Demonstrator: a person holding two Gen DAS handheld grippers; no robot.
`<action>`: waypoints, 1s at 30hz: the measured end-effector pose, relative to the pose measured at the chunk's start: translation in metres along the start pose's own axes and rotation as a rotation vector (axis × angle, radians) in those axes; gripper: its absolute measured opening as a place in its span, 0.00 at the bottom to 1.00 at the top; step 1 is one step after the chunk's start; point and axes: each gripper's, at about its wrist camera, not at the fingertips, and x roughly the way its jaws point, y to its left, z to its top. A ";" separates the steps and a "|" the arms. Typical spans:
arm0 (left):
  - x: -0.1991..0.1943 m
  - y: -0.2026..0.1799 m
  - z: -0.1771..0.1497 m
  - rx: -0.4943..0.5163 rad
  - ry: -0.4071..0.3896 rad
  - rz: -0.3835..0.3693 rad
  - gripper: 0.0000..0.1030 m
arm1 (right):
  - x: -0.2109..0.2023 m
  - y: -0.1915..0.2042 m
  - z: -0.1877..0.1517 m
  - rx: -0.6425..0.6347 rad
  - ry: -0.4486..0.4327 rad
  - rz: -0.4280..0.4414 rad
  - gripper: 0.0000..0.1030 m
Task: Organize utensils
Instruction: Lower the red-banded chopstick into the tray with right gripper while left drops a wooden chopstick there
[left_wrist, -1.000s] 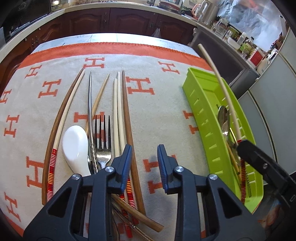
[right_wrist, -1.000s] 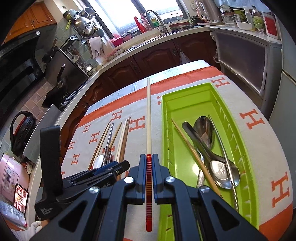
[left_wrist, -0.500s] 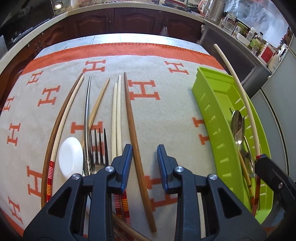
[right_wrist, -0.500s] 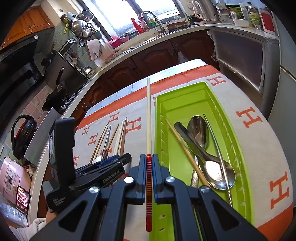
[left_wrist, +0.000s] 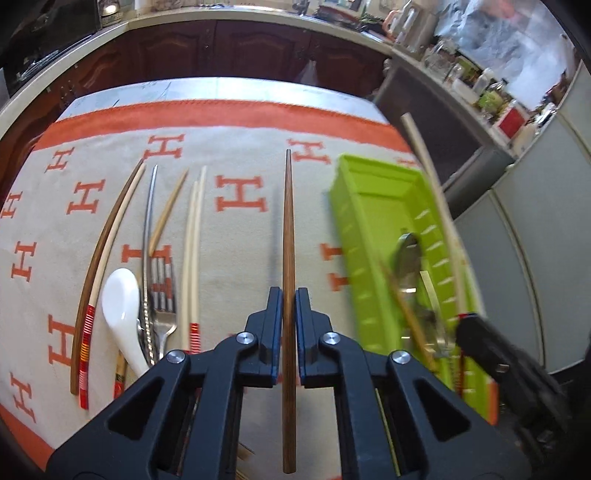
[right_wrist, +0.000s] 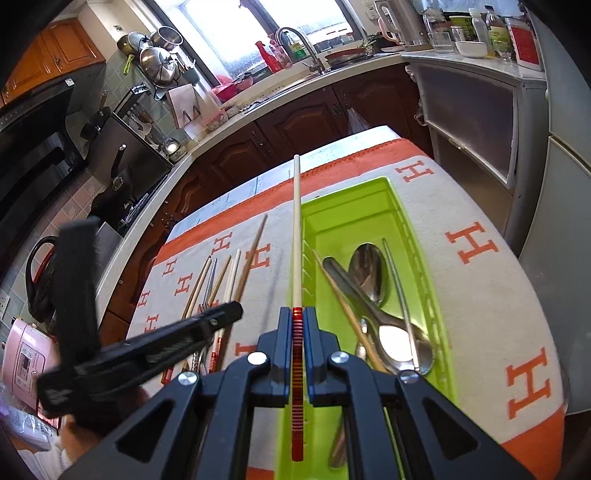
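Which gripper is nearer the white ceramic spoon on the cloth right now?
Left. The left gripper, shut on a dark wooden chopstick, hangs just right of the white ceramic spoon. The right gripper is farther, beside the green tray.

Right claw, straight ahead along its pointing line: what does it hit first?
Probably the near left wall of the green tray. The right claw, shut on the pale chopstick, points down along that edge. Depth is unclear; the cloth beside it is possible.

Loose utensils left of tray
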 end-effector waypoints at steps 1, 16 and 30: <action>-0.007 -0.006 0.001 0.002 -0.006 -0.017 0.04 | -0.003 -0.004 0.001 -0.002 0.003 -0.007 0.05; -0.009 -0.088 -0.013 -0.012 0.103 -0.125 0.04 | -0.009 -0.031 -0.007 -0.029 0.083 -0.096 0.05; -0.012 -0.100 -0.034 0.079 0.098 -0.056 0.27 | -0.007 -0.045 -0.009 0.024 0.118 -0.143 0.08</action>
